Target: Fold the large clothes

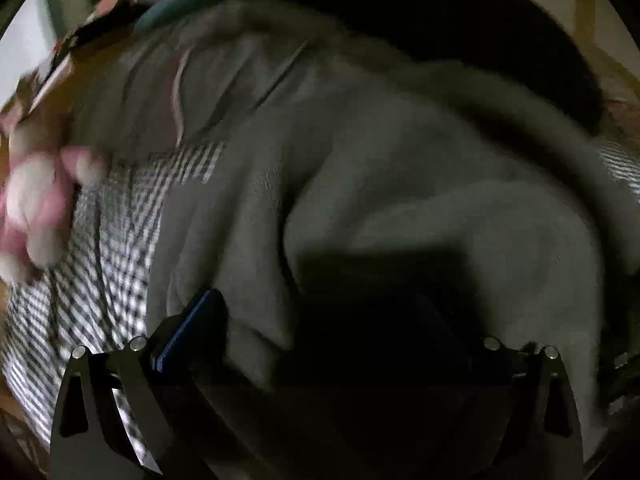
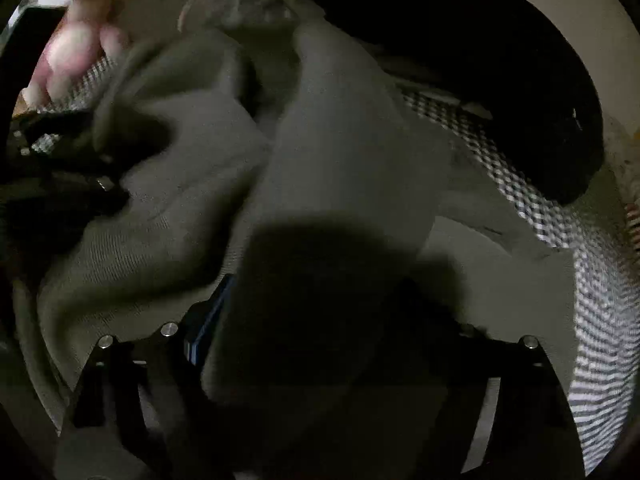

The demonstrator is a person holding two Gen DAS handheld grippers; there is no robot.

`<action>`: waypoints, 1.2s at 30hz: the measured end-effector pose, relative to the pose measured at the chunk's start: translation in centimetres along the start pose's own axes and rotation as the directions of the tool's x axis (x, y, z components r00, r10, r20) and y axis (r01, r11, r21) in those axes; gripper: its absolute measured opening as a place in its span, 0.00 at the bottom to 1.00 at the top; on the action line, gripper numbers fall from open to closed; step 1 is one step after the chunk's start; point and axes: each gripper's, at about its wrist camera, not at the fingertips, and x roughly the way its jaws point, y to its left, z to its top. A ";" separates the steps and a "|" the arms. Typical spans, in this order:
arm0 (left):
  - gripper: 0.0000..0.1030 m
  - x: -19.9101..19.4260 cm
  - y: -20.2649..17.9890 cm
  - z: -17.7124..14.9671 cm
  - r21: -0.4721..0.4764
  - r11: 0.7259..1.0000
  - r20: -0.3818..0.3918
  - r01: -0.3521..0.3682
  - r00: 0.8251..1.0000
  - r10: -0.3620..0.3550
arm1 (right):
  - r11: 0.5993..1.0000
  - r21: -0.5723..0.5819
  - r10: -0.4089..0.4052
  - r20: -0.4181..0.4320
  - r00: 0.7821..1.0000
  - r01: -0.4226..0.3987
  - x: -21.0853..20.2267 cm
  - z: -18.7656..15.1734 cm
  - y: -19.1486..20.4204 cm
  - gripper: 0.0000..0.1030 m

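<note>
A large grey-green knit garment (image 1: 360, 160) fills the left wrist view, bunched in thick folds over a black-and-white checked cloth (image 1: 120, 240). My left gripper (image 1: 320, 320) is buried in the fabric; one blue-padded finger (image 1: 188, 324) shows at the left, the other is hidden in shadow. The same garment (image 2: 340, 140) fills the right wrist view. My right gripper (image 2: 320, 312) has a fold of it between the fingers; one blue pad (image 2: 208, 320) shows. The left gripper (image 2: 80, 168) appears dark at the left edge, holding cloth.
A pink and white soft object (image 1: 32, 208) lies at the left on the checked cloth; it also shows in the right wrist view (image 2: 76, 48). A black garment (image 1: 440, 20) lies at the far side. Wooden surface and boxes (image 1: 100, 12) are at the upper left.
</note>
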 end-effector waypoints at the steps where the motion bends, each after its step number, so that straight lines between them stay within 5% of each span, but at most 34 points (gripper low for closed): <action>1: 0.95 0.5 1.1 -0.5 -0.014 0.999 0.012 0.033 0.999 -0.032 | 0.999 -0.004 -0.043 0.005 0.999 0.043 -0.1 -0.7 -0.5 0.81; 2: 0.95 0.3 1.7 -0.7 -0.019 0.998 0.029 0.055 0.998 -0.054 | 0.995 0.025 -0.094 0.008 0.996 0.094 -0.5 -1.8 -1.8 0.83; 5: 0.96 0.4 1.1 -0.6 0.013 1.000 0.041 0.017 0.999 -0.017 | 0.985 0.172 -0.044 0.048 0.998 0.035 -2.4 -3.8 -4.7 0.84; 10: 0.96 0.5 0.7 -0.7 0.006 1.000 0.052 0.005 0.999 -0.006 | 0.984 0.082 -0.171 0.251 0.953 0.156 -7.5 -1.8 0.7 0.86; 12: 0.96 0.5 0.6 -0.8 0.007 1.000 0.052 0.008 0.999 -0.008 | 0.993 0.012 -0.121 0.230 0.966 0.121 -7.5 -1.3 3.1 0.88; 15: 0.96 0.5 0.5 -0.6 0.009 1.000 0.053 0.008 0.999 -0.008 | 0.991 -0.110 -0.069 0.107 0.992 0.081 -5.7 -5.0 5.0 0.88; 19: 0.96 0.3 0.3 -0.4 0.025 1.000 0.064 -0.018 0.998 0.017 | 0.996 0.049 0.074 0.106 0.992 -0.079 -7.3 -6.8 2.3 0.88; 23: 0.96 -5.0 0.4 -0.2 -0.025 1.000 0.226 0.018 0.974 -0.012 | 0.989 0.132 0.028 0.264 0.964 -0.065 -11.5 -5.0 -0.4 0.89; 26: 0.95 -8.0 -0.6 0.5 -0.015 0.999 0.308 0.046 0.951 -0.039 | 0.977 0.195 0.043 0.201 0.979 -0.083 -8.9 -1.3 -1.9 0.89; 30: 0.95 -3.7 -3.0 1.4 0.045 0.999 0.141 0.017 0.990 -0.023 | 0.989 0.148 0.007 -0.026 1.000 -0.003 -1.2 0.4 -1.2 0.93; 33: 0.95 -0.5 -2.2 0.0 -0.027 0.999 0.067 0.021 0.998 -0.019 | 0.985 0.172 0.006 0.019 1.000 -0.009 -0.8 -0.4 -1.8 0.97; 36: 0.95 -2.8 -0.9 -1.0 -0.090 0.995 0.131 0.038 0.991 -0.026 | 0.977 0.212 -0.034 0.074 0.997 0.018 -4.2 -1.6 -2.0 0.97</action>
